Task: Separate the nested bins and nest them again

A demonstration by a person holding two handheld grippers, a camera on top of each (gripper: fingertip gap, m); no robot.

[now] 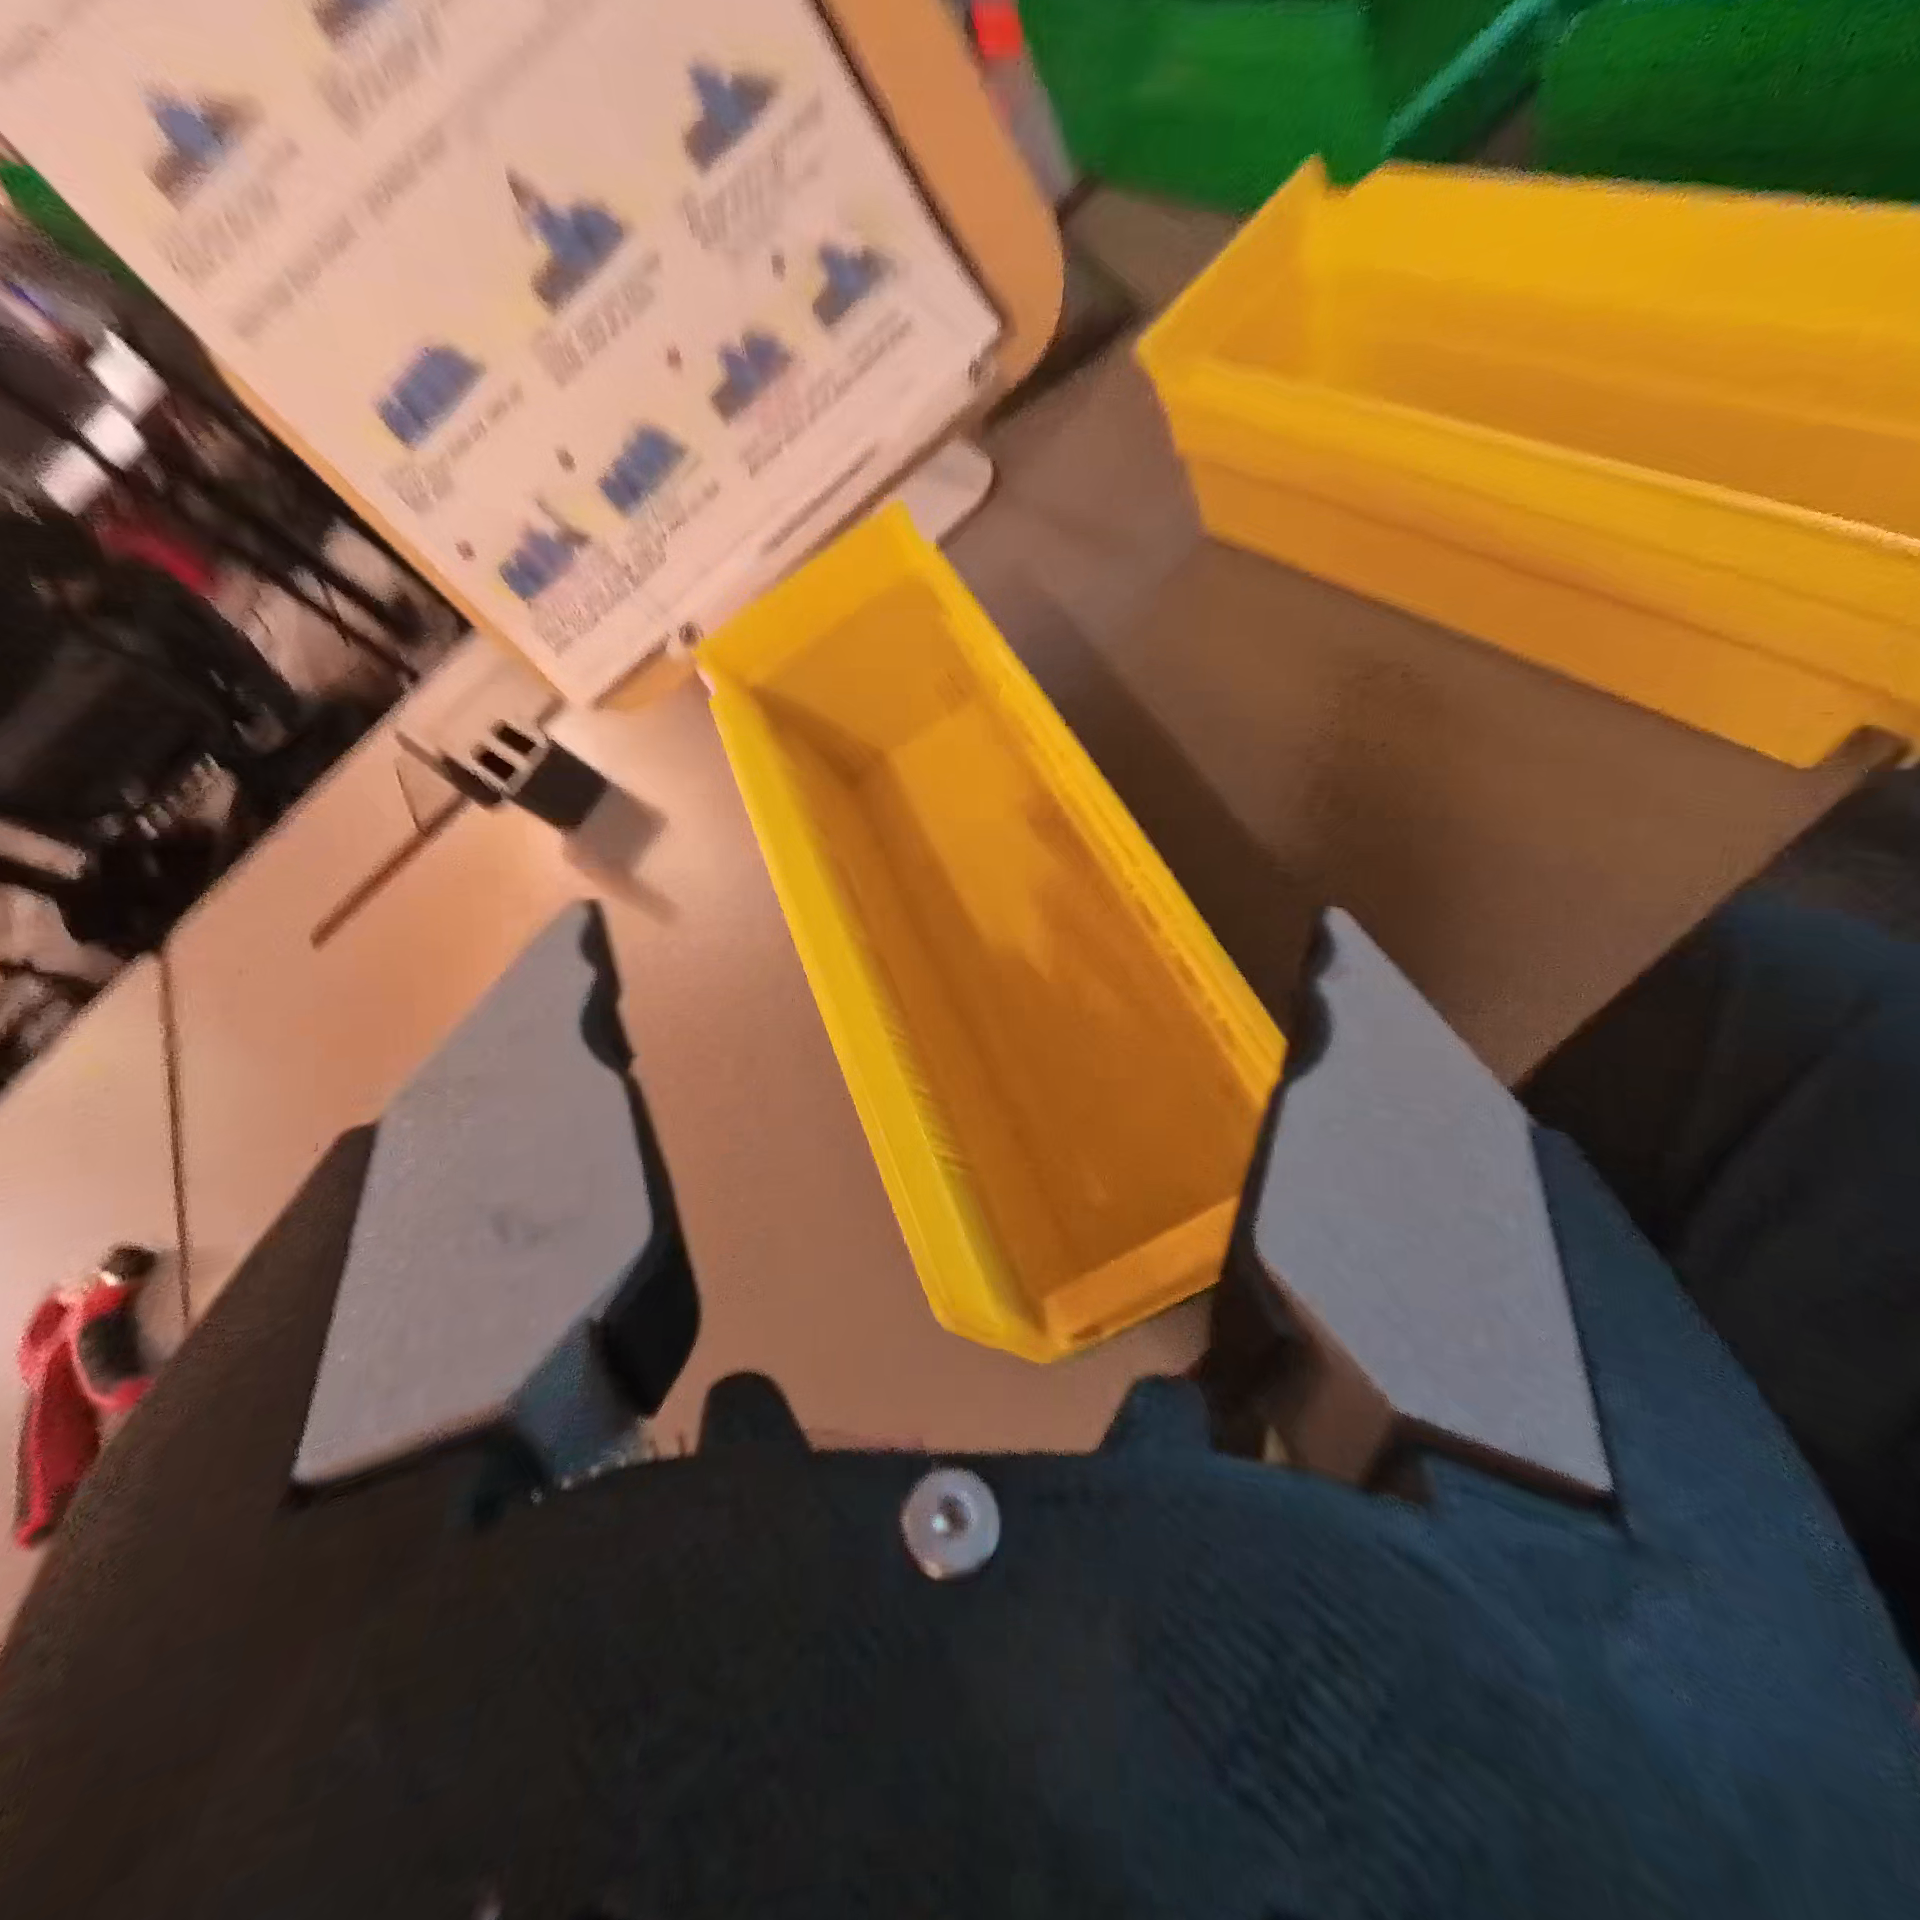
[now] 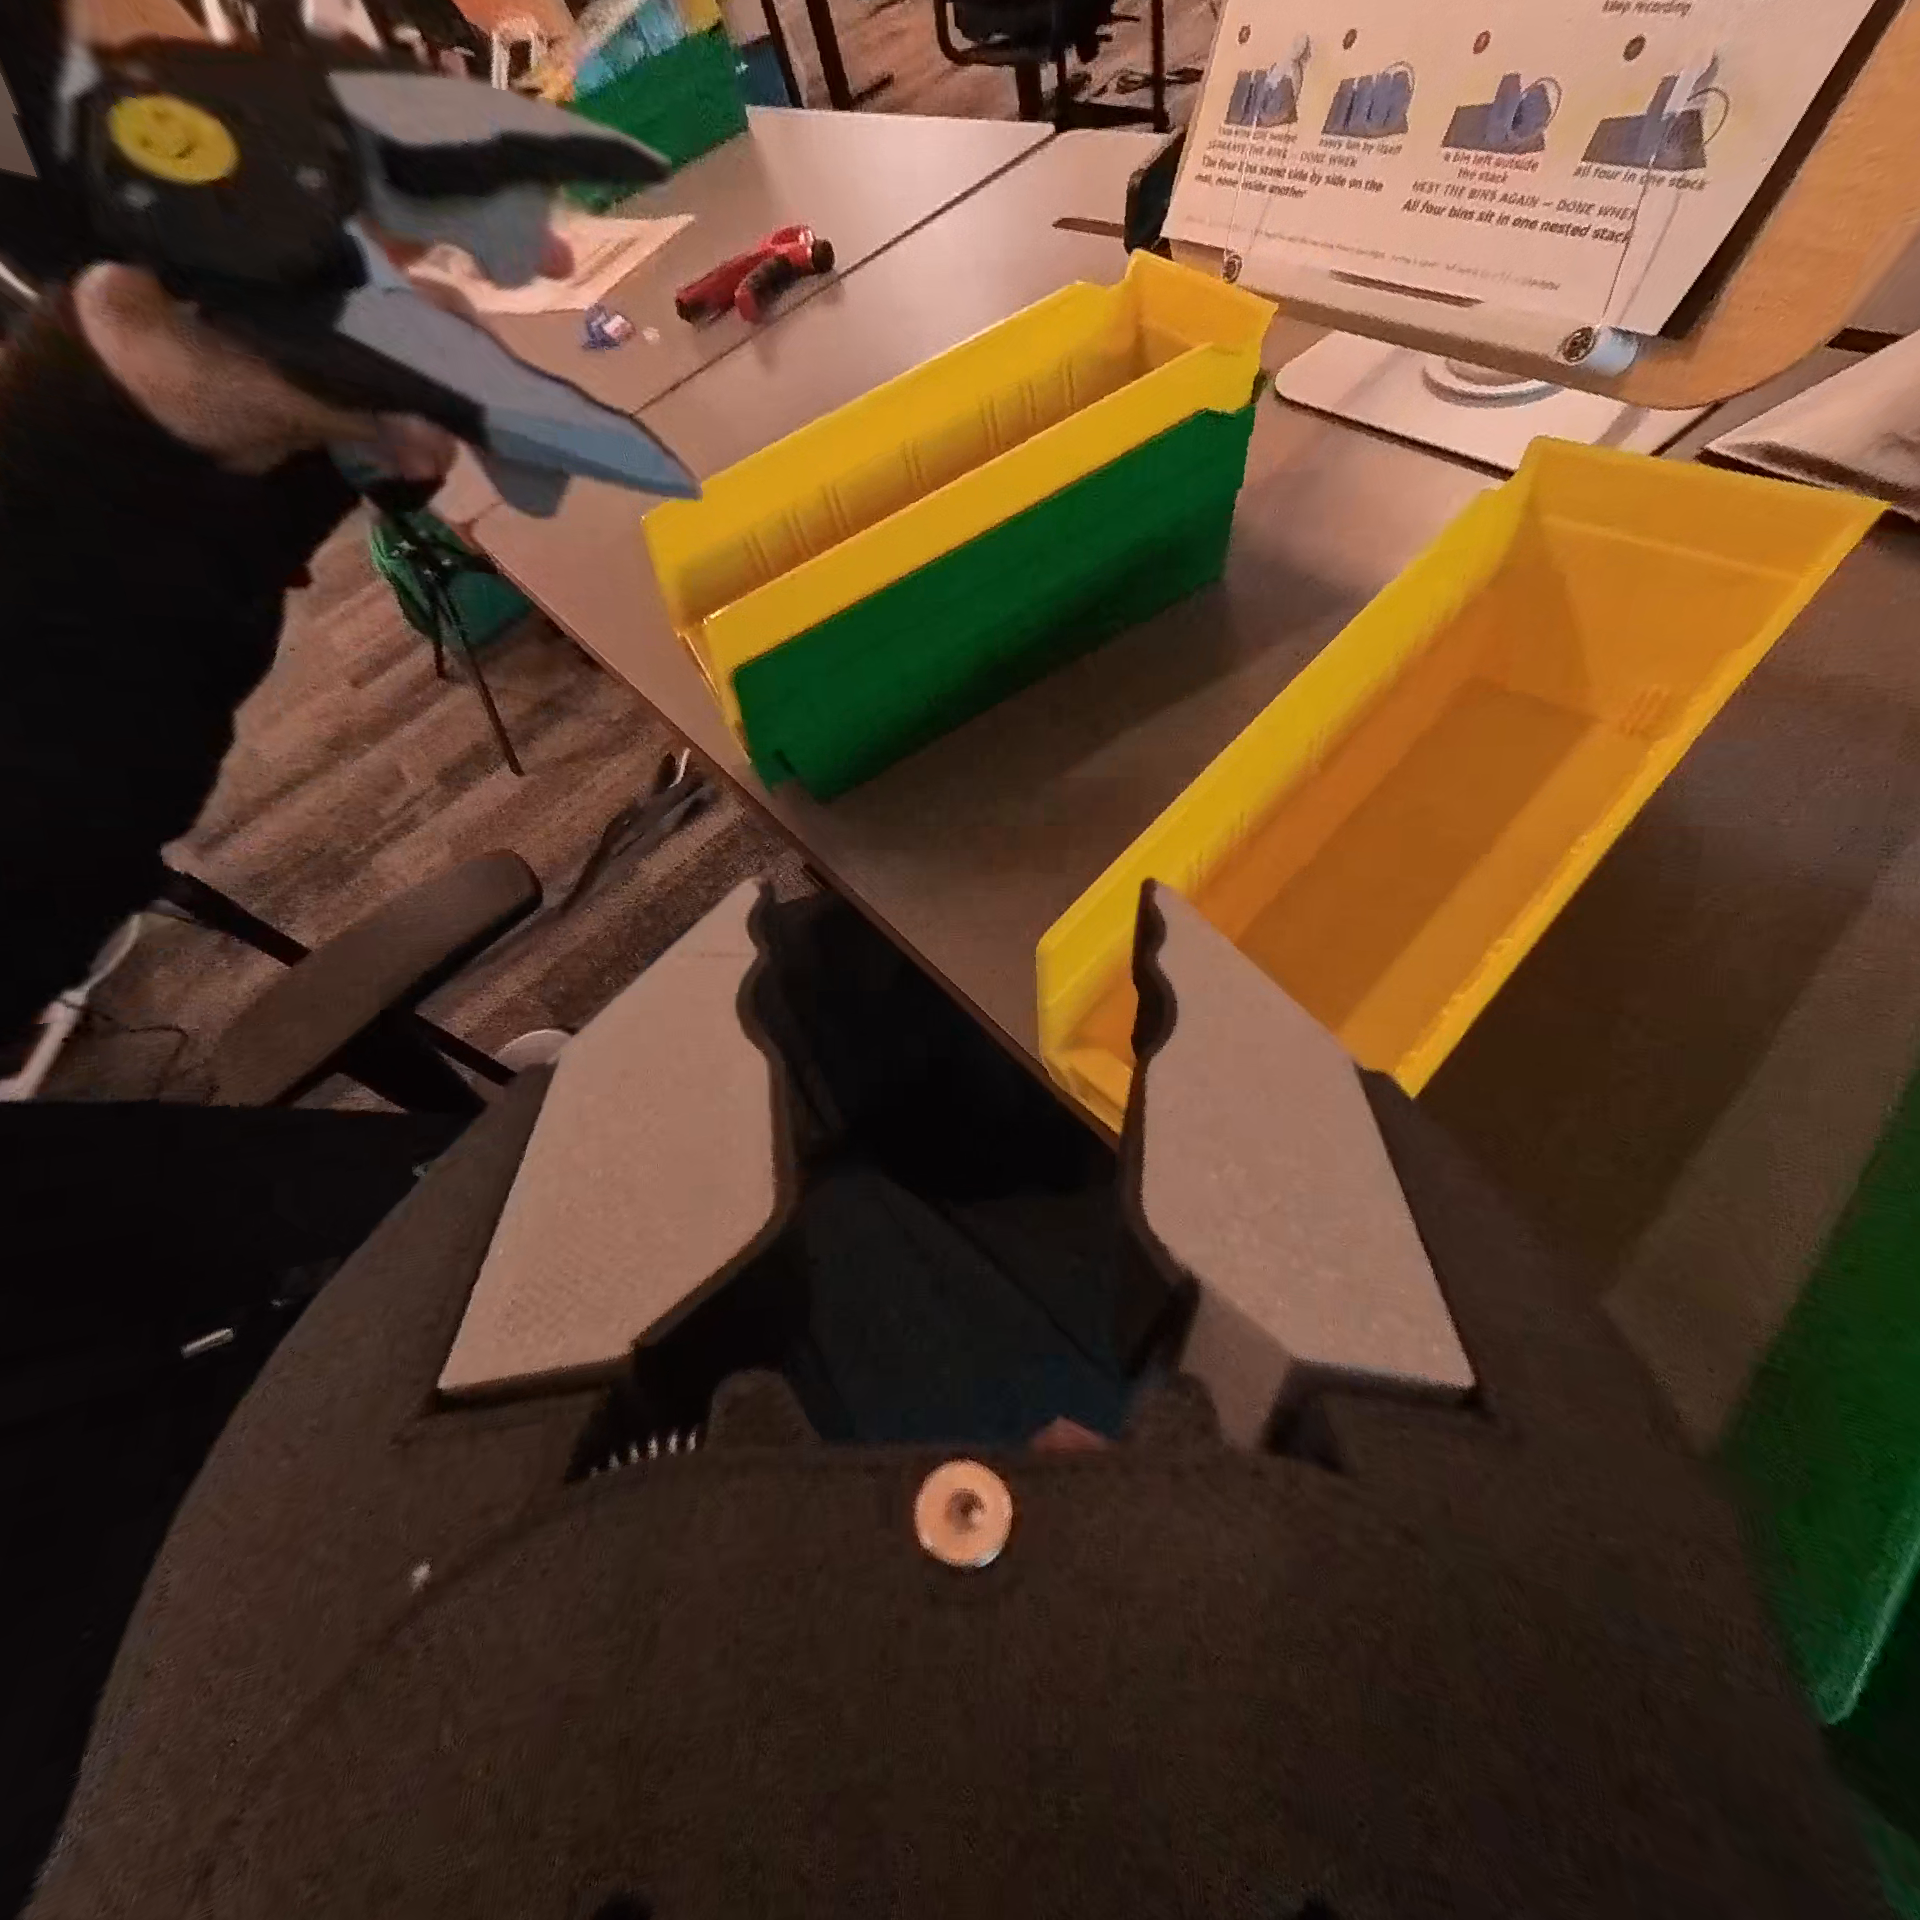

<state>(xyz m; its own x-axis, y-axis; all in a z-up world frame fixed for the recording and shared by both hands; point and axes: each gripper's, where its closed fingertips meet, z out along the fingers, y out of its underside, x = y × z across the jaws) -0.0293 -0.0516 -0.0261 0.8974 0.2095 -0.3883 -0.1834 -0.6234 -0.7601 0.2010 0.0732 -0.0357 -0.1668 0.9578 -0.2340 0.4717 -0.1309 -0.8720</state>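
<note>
Left claw: released, fingers spread wide; its right finger sits just beside the long wall of a narrow yellow bin, whether touching I cannot tell. In the right wrist view the same claw hangs in the air, up and left of the green bin, gripping nothing.

Right claw: released, nothing between the fingers; its right finger overlaps the near rim of the lone yellow bin, contact not clear.

Green bin: landmark; stands on the grey surface near its edge, with yellow bins nested inside.

Nested yellow bins: inside the green bin, their rims rising above its wall; how many I cannot tell.

Lone yellow bin: right of the green bin, apart from it, upright and empty on the surface.

Narrow yellow bin: in the left wrist view, empty, between the left claw's fingers and nearer the right one; a wider yellow bin lies beyond it to the right.

Instruction board: stands behind and right of the green bin, propped on a stand.

Red tool: on a farther table, behind and left of the green bin.
</note>
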